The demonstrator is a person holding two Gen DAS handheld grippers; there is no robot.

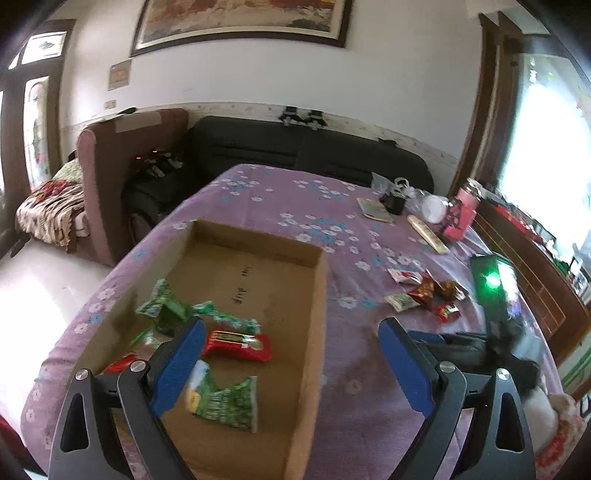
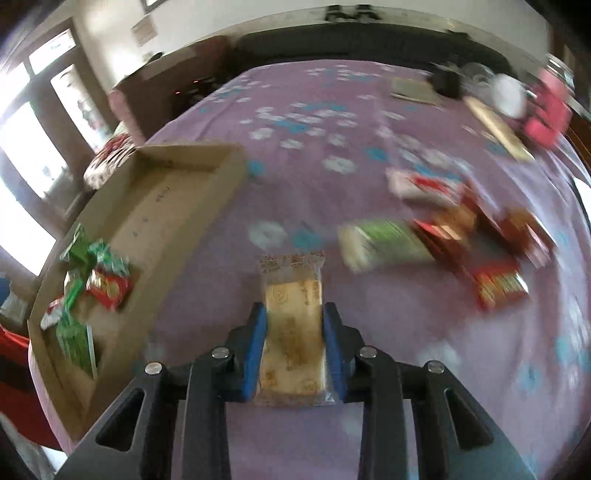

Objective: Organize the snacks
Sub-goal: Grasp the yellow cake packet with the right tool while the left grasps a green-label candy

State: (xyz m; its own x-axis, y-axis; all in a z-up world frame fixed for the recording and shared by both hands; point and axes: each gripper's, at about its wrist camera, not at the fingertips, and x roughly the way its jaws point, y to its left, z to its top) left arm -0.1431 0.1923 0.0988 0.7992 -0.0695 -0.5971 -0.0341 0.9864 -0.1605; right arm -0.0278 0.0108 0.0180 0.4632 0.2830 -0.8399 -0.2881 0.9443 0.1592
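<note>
My right hand-held gripper (image 2: 294, 325) clamps a pale wrapped snack bar (image 2: 292, 332) above the purple desk (image 2: 314, 110), right of the cardboard box (image 2: 155, 206). My left hand-held gripper (image 1: 291, 328) hangs wide and empty over that box.

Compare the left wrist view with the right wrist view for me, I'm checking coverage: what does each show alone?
Left wrist only: the open left claw over the cardboard box, a framed picture on the wall.
Right wrist only: the right claw shut on a clear-wrapped beige snack bar.
Both: the box, loose snack packets on the purple floral cloth, the pink bottle.
</note>
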